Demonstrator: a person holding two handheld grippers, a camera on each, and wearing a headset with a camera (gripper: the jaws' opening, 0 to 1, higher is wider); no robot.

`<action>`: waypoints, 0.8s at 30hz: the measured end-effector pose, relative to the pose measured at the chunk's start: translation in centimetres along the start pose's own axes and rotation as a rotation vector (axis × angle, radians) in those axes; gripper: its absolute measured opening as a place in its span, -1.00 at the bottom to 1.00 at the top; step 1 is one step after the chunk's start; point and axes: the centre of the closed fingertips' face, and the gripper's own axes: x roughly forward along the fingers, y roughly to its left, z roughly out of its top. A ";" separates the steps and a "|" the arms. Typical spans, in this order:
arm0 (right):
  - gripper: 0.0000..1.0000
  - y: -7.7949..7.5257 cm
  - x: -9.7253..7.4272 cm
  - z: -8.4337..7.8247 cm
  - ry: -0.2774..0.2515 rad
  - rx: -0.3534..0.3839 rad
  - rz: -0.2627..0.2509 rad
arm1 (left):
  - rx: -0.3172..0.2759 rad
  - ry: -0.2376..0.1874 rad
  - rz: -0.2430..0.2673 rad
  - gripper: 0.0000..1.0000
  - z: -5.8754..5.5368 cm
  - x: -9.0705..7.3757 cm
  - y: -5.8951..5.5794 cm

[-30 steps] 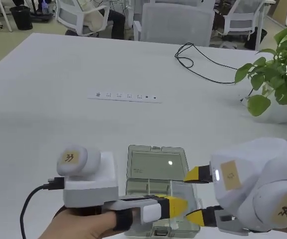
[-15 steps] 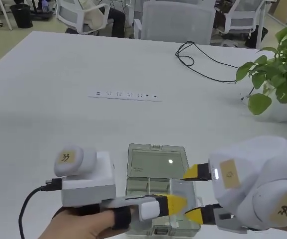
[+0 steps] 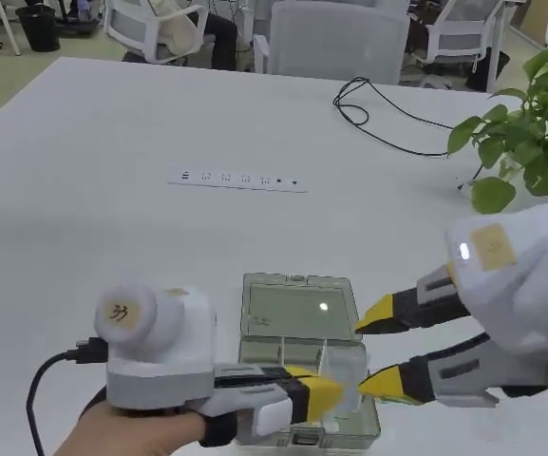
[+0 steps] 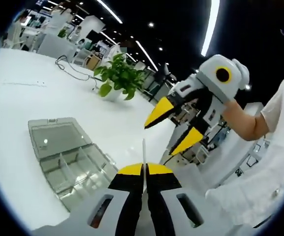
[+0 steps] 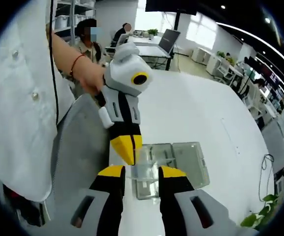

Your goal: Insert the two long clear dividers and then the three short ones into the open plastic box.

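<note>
The open clear plastic box (image 3: 266, 353) lies at the near table edge, its lid (image 3: 299, 310) folded back flat. Clear partitions show inside its base (image 4: 70, 167). My left gripper (image 3: 316, 397) is shut on a small clear divider (image 3: 342, 372), held upright over the box's right half. In the left gripper view the divider (image 4: 143, 153) is a thin edge rising from the closed jaws (image 4: 144, 169). My right gripper (image 3: 371, 353) stands open just right of the divider, one jaw on each side of it (image 5: 144, 164), not touching.
A white power strip (image 3: 238, 180) lies mid-table. A black cable (image 3: 387, 119) loops at the far right beside a potted plant (image 3: 530, 133). Office chairs (image 3: 335, 43) stand behind the far edge. A person's white shirt (image 5: 18, 113) is close behind the grippers.
My right gripper has drawn back to the right and upward, so its jaws now show at full length. The left gripper keeps its hold on the divider over the box.
</note>
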 end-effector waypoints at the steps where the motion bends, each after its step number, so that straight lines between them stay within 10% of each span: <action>1: -0.47 0.1 -0.1 0.0 -0.004 -0.006 0.016 | 0.055 0.011 -0.017 -1.00 -0.1 -0.2 -0.4; 3: -0.49 0.2 -0.4 0.1 -0.012 0.004 0.050 | 0.158 0.021 -0.038 -1.00 -0.2 -0.4 -0.9; 12: -0.66 1.7 0.0 0.5 -0.035 0.004 0.241 | 0.294 0.041 -0.131 -1.00 -0.3 -0.8 -3.1; 24: -0.91 4.2 0.4 1.3 -0.041 0.036 0.381 | 0.332 0.027 -0.173 -1.00 -0.2 -1.1 -4.1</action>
